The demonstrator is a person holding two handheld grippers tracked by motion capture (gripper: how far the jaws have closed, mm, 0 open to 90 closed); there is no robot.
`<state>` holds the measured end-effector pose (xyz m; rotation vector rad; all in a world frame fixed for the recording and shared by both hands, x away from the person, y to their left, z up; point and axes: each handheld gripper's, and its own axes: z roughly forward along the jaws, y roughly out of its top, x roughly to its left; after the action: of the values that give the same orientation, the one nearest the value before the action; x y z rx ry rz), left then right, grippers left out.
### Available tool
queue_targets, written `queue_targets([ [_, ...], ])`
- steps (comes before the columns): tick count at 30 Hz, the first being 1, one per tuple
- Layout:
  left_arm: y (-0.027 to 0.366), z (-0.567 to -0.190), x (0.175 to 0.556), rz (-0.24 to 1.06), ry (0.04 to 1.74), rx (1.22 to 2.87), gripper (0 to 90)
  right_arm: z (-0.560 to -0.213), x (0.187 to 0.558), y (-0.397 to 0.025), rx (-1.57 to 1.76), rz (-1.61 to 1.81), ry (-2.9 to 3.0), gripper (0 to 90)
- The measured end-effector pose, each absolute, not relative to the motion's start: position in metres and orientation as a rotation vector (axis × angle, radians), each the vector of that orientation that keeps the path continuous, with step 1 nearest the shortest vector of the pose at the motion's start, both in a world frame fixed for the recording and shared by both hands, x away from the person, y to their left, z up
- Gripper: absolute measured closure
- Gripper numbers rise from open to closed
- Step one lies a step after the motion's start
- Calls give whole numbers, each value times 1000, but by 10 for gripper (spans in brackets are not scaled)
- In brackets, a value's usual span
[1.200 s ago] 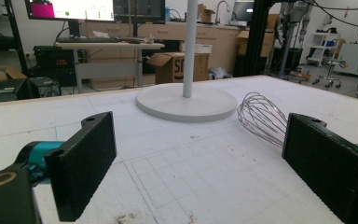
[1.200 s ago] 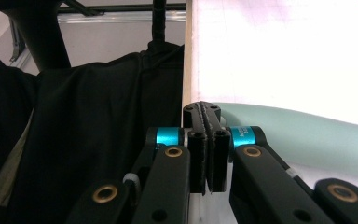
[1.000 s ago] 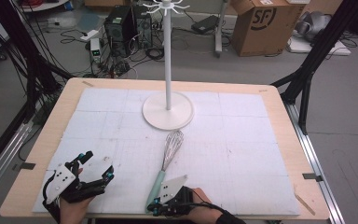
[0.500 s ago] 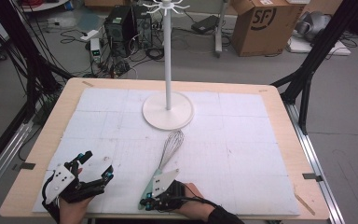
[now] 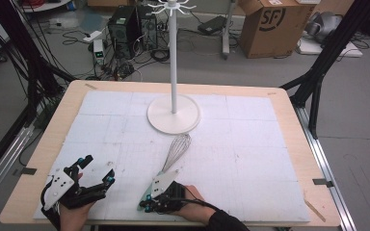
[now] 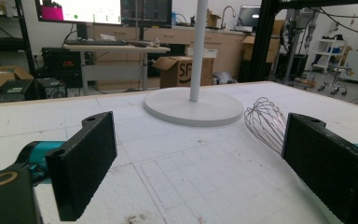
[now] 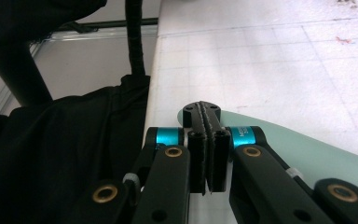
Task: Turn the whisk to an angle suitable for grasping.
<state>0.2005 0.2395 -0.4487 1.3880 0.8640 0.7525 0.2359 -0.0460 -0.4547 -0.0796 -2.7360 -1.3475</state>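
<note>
A wire whisk point(image 5: 176, 149) lies on the white foam board, head toward the stand and mint handle point(image 7: 303, 149) toward the front edge. My right gripper point(image 5: 145, 205) sits low over the handle's near end. In the right gripper view, the right gripper point(image 7: 204, 114) has its jaws pressed together with nothing visible between them, and the handle lies just beside and beneath them. My left gripper point(image 5: 97, 168) rests open at the front left. In the left gripper view, the left gripper point(image 6: 200, 158) has wide-apart jaws that frame the whisk head point(image 6: 265, 121) and the stand's base point(image 6: 193, 107).
A white hanging stand point(image 5: 173, 115) with a tall pole and hooks at the top rises at the board's far middle. The wooden table edge point(image 5: 38, 159) borders the foam board. A dark sleeve point(image 7: 74, 154) hangs past the front edge beside the right gripper.
My right gripper has slid left along the front edge, over the whisk handle's end. The whisk and the left gripper have stayed put.
</note>
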Motion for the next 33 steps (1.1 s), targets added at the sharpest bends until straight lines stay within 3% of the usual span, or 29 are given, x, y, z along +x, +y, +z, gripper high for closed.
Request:
queue_targets([
  [33,240,-449,201,755,866,1391,108,-458,256,-31,-205,-1397,-2728,894],
])
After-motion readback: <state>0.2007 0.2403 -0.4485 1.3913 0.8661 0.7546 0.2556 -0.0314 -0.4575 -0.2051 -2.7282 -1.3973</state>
